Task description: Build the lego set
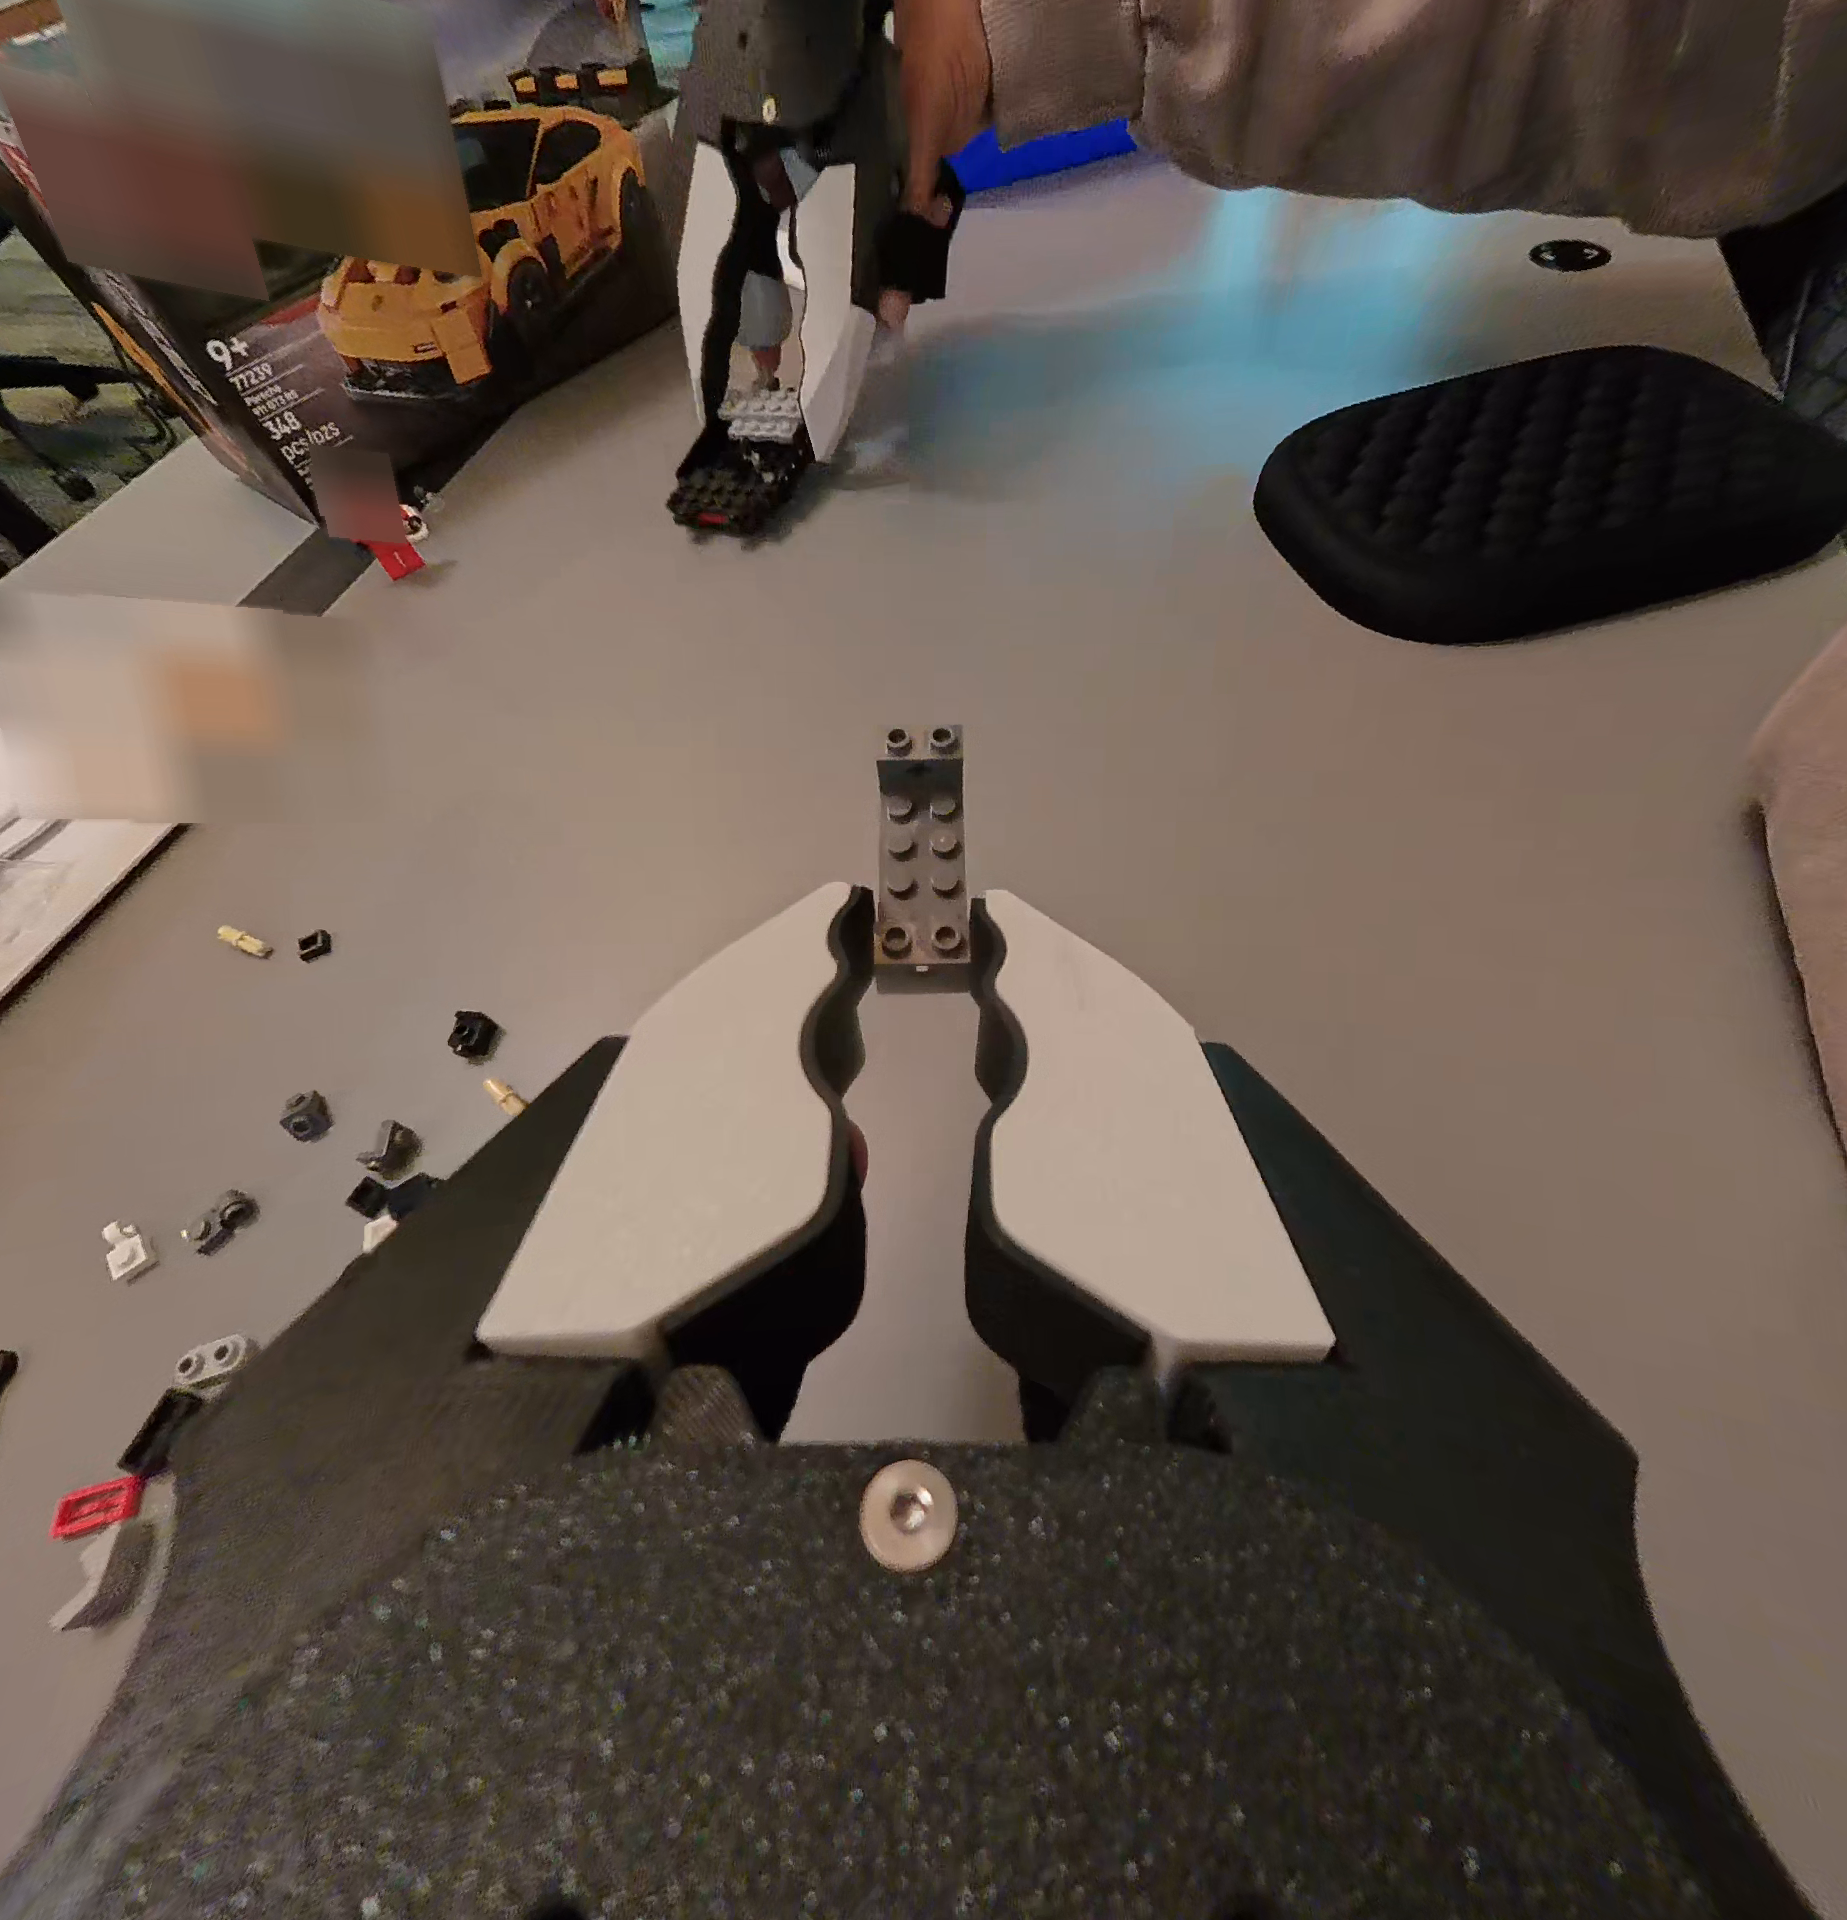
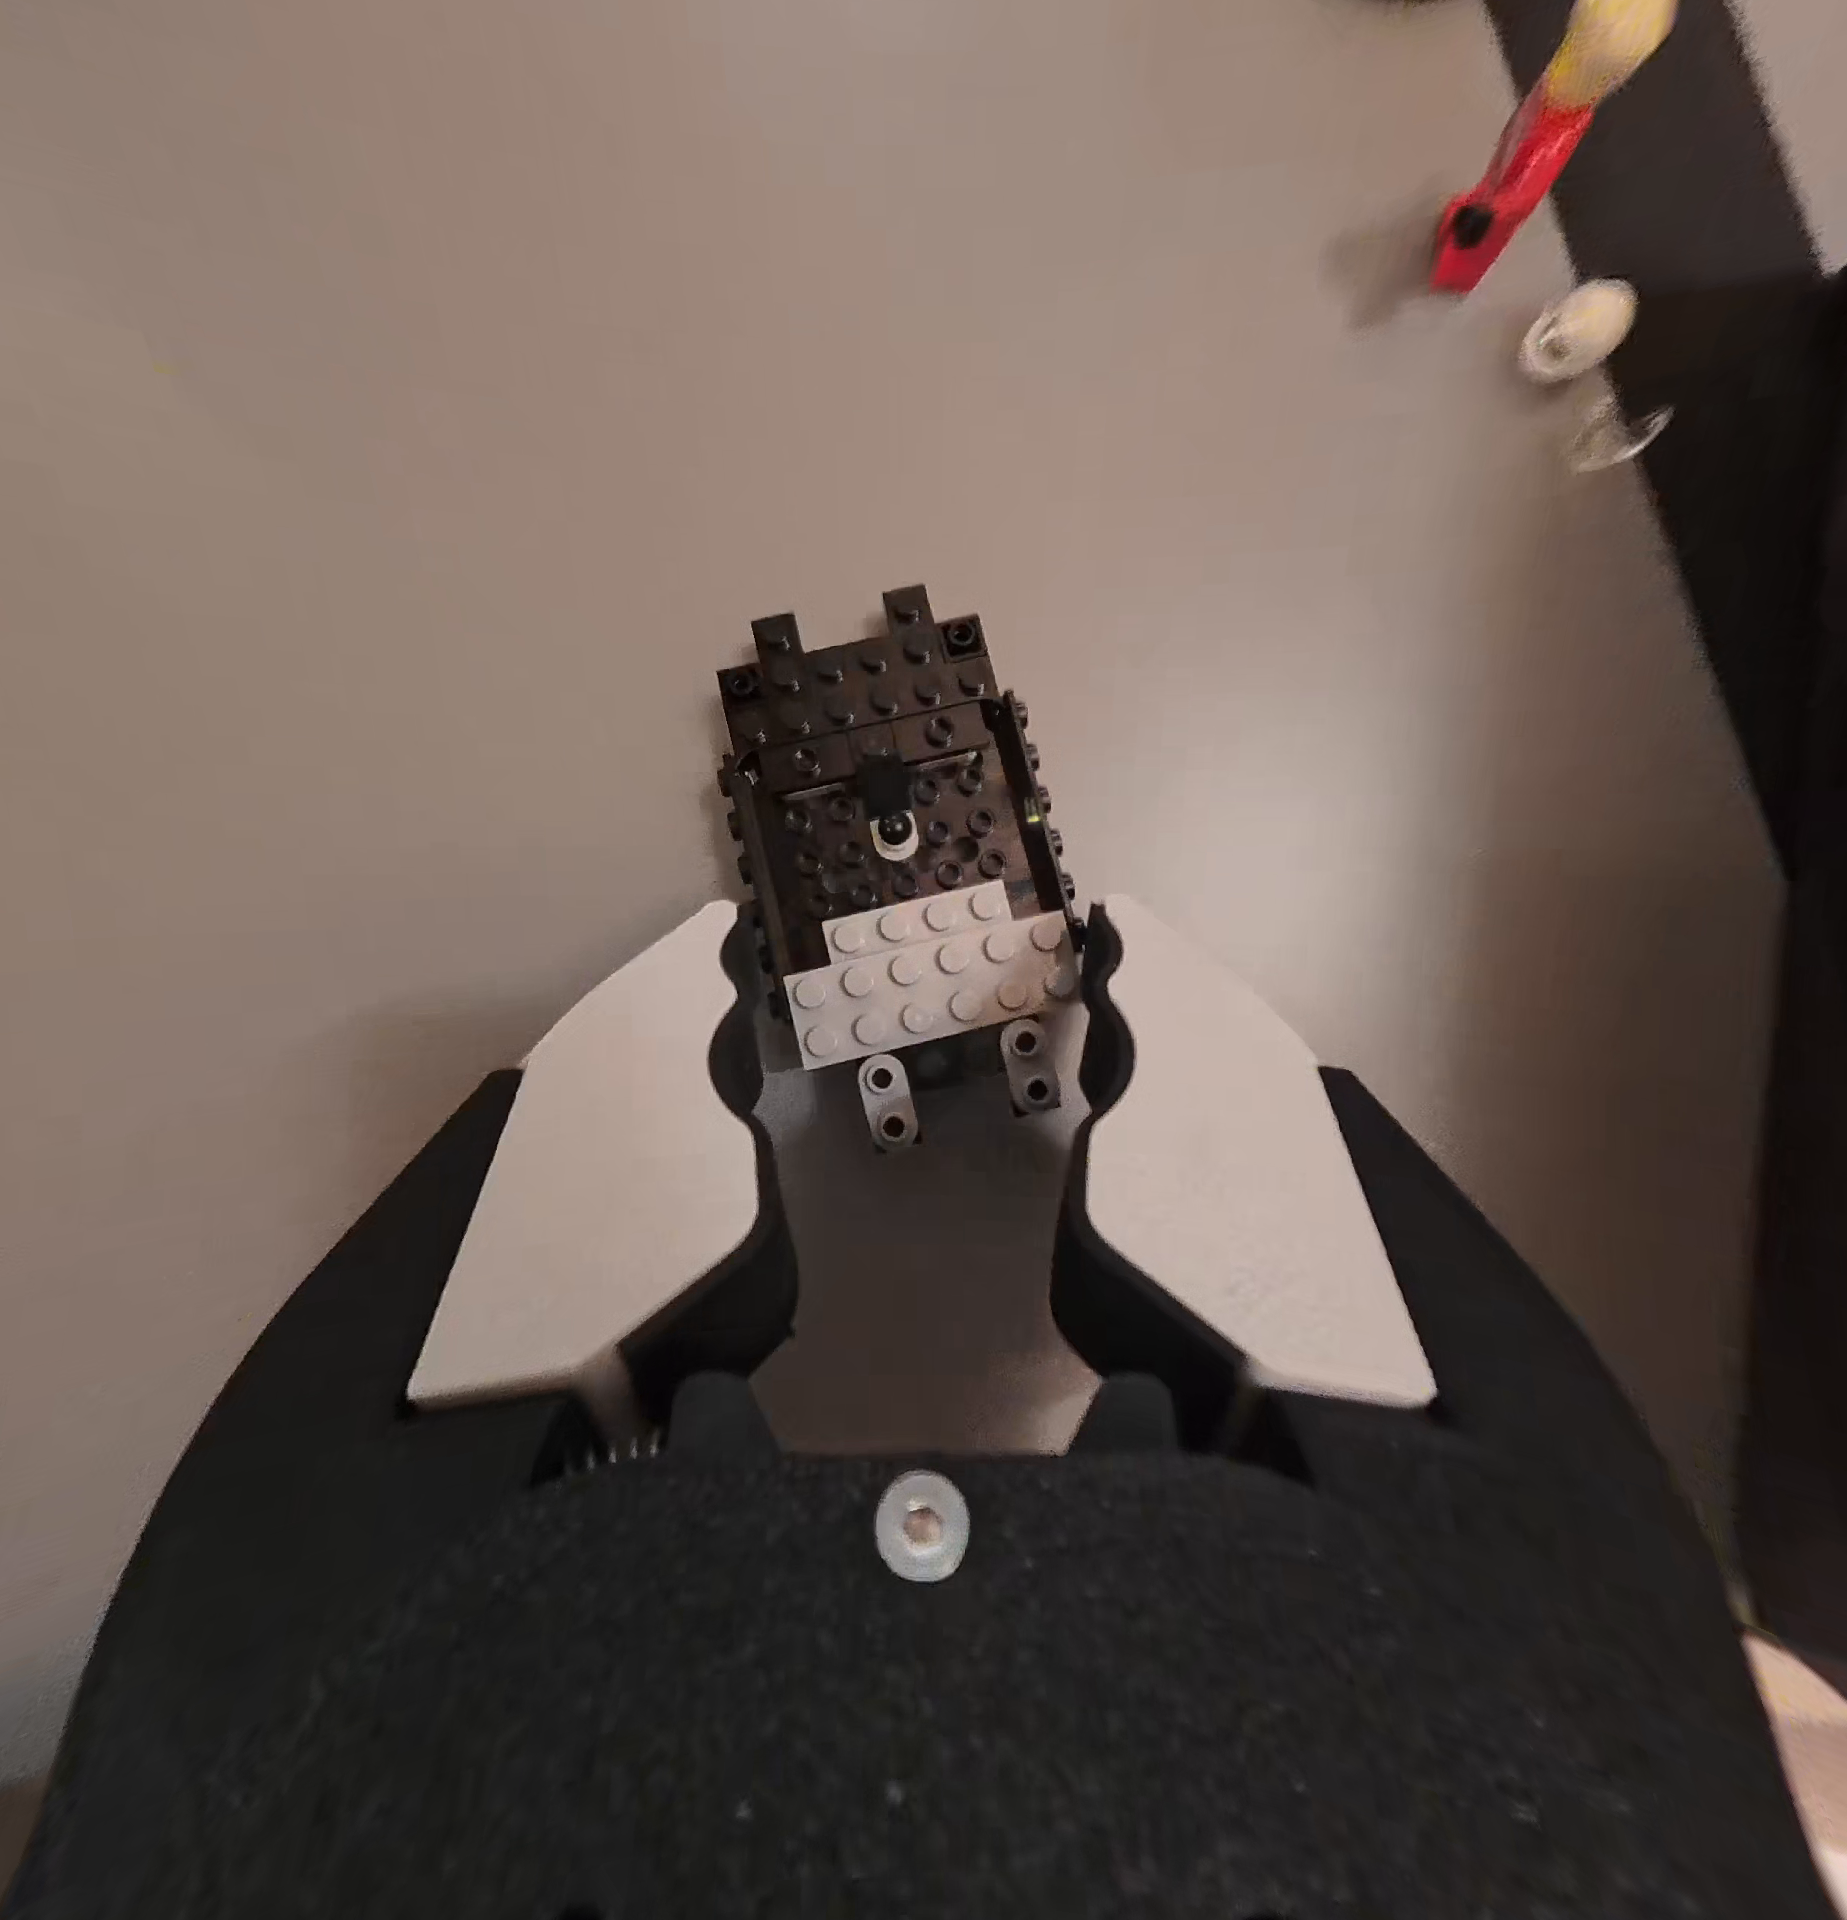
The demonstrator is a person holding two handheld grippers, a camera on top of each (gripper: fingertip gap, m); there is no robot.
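Here, label by label:

Left gripper (image 1: 921, 935): fingers clamped on the near end of a dark grey brick (image 1: 920, 852), which juts forward past the tips, studs up, over the table (image 1: 1210, 831).

Right gripper (image 2: 914, 977): fingers clamped on the sides of a black chassis (image 2: 877, 790), at the end that carries the white plates (image 2: 929, 987); two small grey pieces (image 2: 888, 1099) stick out below the plates. In the left wrist view it (image 1: 768, 436) points down far across the table, the chassis (image 1: 737, 483) at or just above the surface; contact cannot be told.

Loose parts: small black, grey, tan and white bits (image 1: 306, 1117) scattered on the table left of the left gripper; a red piece (image 1: 93, 1507) at the near left.

Box (image 1: 399, 312): far left, showing a yellow car.

Pad (image 1: 1553, 488): black, quilted, far right.

Sleeve (image 1: 1418, 94): across the top, above the right gripper.

Right wrist view, upper right: a red piece (image 2: 1501, 197) and clear round bits (image 2: 1579, 327), blurred.
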